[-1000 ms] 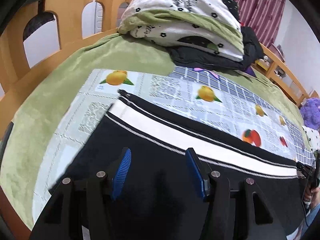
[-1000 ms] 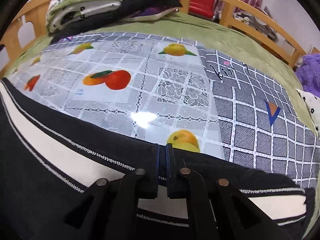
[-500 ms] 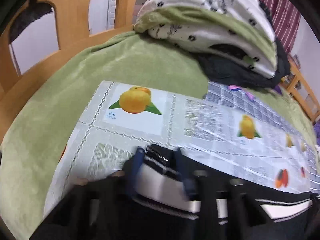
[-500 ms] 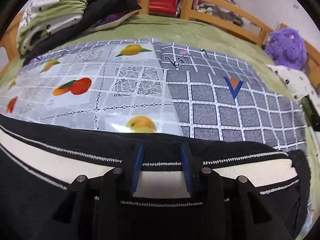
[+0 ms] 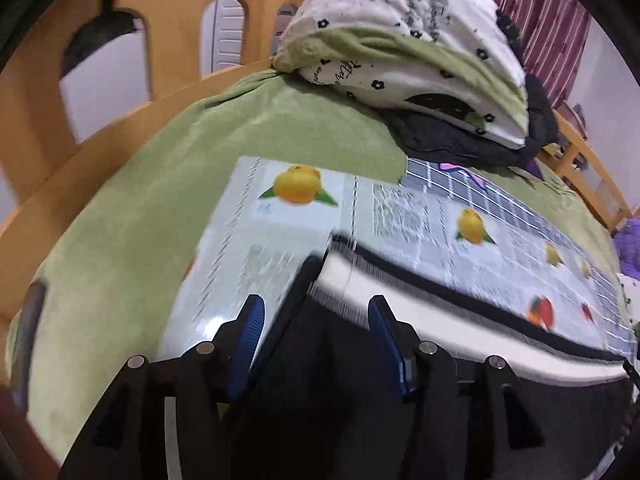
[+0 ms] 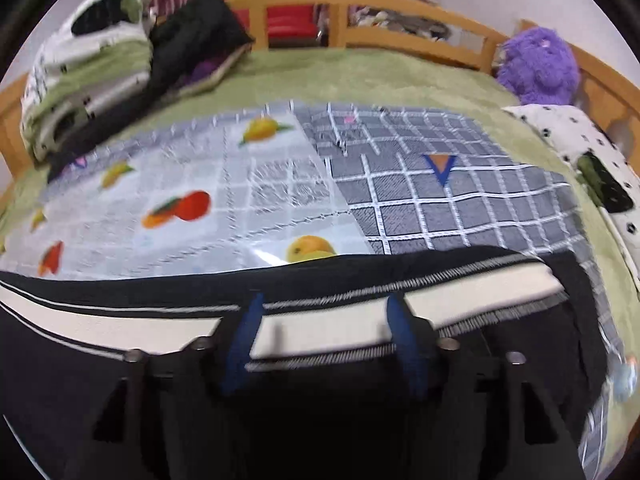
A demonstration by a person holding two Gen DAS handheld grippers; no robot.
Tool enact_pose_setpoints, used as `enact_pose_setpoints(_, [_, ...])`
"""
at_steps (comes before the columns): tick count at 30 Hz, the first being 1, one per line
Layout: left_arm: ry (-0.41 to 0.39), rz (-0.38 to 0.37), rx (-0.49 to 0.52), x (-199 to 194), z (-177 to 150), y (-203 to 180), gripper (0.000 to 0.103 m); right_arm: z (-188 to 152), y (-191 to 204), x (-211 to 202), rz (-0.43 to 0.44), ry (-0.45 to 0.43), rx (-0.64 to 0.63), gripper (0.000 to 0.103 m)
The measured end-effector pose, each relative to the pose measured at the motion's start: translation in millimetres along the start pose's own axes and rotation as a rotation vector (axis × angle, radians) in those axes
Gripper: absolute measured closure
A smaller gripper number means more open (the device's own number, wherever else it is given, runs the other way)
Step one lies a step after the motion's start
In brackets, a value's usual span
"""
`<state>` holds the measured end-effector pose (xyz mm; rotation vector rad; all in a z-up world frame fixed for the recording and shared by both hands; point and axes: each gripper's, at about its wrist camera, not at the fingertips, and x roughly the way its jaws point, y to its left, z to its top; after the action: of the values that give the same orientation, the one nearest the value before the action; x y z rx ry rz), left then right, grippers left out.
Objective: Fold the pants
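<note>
Black pants with a white side stripe (image 5: 460, 312) lie flat on a fruit-print plastic mat (image 5: 280, 236) on a green bed. In the left wrist view my left gripper (image 5: 316, 312) is open, its blue pads astride the pants' left end corner, holding nothing. In the right wrist view the pants (image 6: 120, 320) stretch across the near edge. My right gripper (image 6: 324, 312) is open just above the white stripe near the pants' right end, holding nothing.
Folded quilts and a black garment (image 5: 420, 60) are stacked at the bed's head. A purple plush toy (image 6: 540, 64) and a white dotted pillow (image 6: 580, 152) sit at the far right. A wooden bed rail (image 6: 400, 12) runs around the bed. A grey checked mat (image 6: 460, 200) adjoins the fruit mat.
My right gripper has opened and let go of the pants' edge, which now lies on the mat. My left gripper pulled back from the pants' corner and stands open wider.
</note>
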<state>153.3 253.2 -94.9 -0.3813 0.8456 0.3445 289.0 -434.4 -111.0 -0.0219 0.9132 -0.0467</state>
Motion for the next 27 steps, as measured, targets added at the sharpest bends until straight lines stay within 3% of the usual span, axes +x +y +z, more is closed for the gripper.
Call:
enact_pose_setpoints(4, [0.016,-0.086,-0.037,-40,-41,22,0.049,-21,5,-41,0.015,-0.026,0.033,0.038])
enact_pose_setpoints(10, [0.055,-0.154,-0.070,-53,-92,37,0.051,-47,15,-89,0.031,0.005,0.071,0.045])
enact_pose_setpoints(14, [0.051,-0.203,-0.108,-44,-99,43,0.054,-59,32,-119,0.055,-0.006,0.061,0.045])
enact_pose_setpoints(20, [0.053,-0.202,-0.191,-17,-95,59,0.055,-77,52,-148,0.062,-0.018,0.008,0.045])
enact_pose_setpoints(23, [0.069,-0.230,-0.251,-1,-91,65,0.074,-86,55,-148,0.051,0.005,-0.004,0.045])
enact_pose_setpoints(24, [0.093,-0.231,-0.261,5,-88,66,0.097,-89,54,-148,0.045,0.012,0.003,0.045])
enact_pose_setpoints(27, [0.066,-0.282,-0.258,-9,-85,71,0.099,-95,48,-144,0.052,0.033,0.039,0.045])
